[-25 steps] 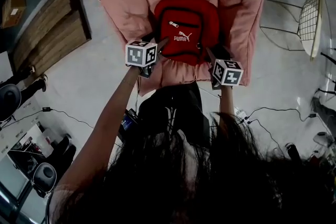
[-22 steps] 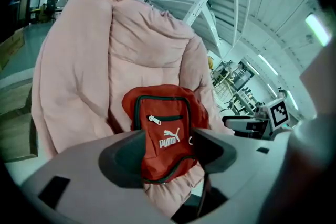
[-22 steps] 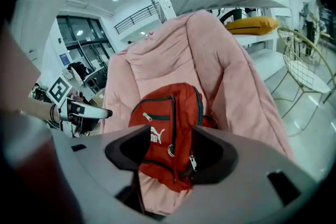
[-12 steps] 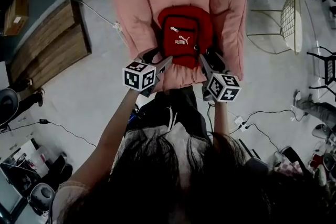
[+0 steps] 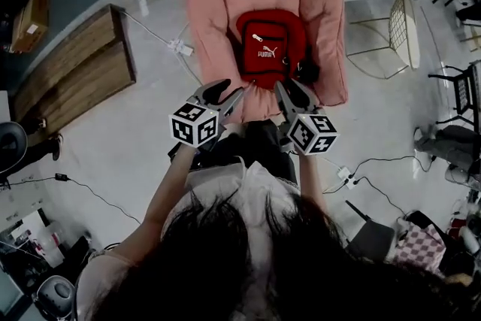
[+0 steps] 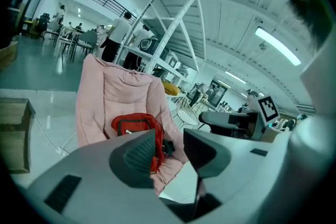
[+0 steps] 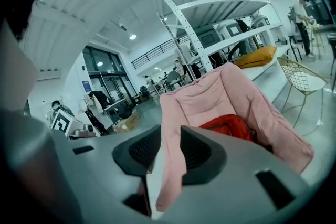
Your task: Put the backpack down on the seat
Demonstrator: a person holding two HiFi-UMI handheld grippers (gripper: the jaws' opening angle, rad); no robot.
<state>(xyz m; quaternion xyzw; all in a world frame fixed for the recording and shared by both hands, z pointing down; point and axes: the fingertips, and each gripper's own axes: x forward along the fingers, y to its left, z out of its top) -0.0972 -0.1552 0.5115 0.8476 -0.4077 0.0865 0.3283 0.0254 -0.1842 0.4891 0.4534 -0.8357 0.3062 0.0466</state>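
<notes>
A: Where is the backpack?

B: The red backpack (image 5: 272, 49) lies on the seat of the pink padded chair (image 5: 214, 4), between its 2 padded sides. Its front pocket faces up, with the white logo and zip pull showing. A black strap (image 5: 306, 72) bunches at the edge nearer the wire chair.

A: Do the tongs hold it?

B: No. Both hang in front of the chair's front edge, apart from the backpack. The left gripper (image 5: 224, 95) has its 2 jaws closing, with a gap between the pads and only air in it. Its own view shows the backpack well beyond them. The right gripper (image 5: 293, 94) is closing too, its gap narrower, with nothing between the pads.

A: And around the chair?

B: A wooden platform (image 5: 75, 79) lies on the pale floor to the person's left. A gold wire chair (image 5: 402, 30) stands to the right. Cables (image 5: 376, 162) trail across the floor on that side.
</notes>
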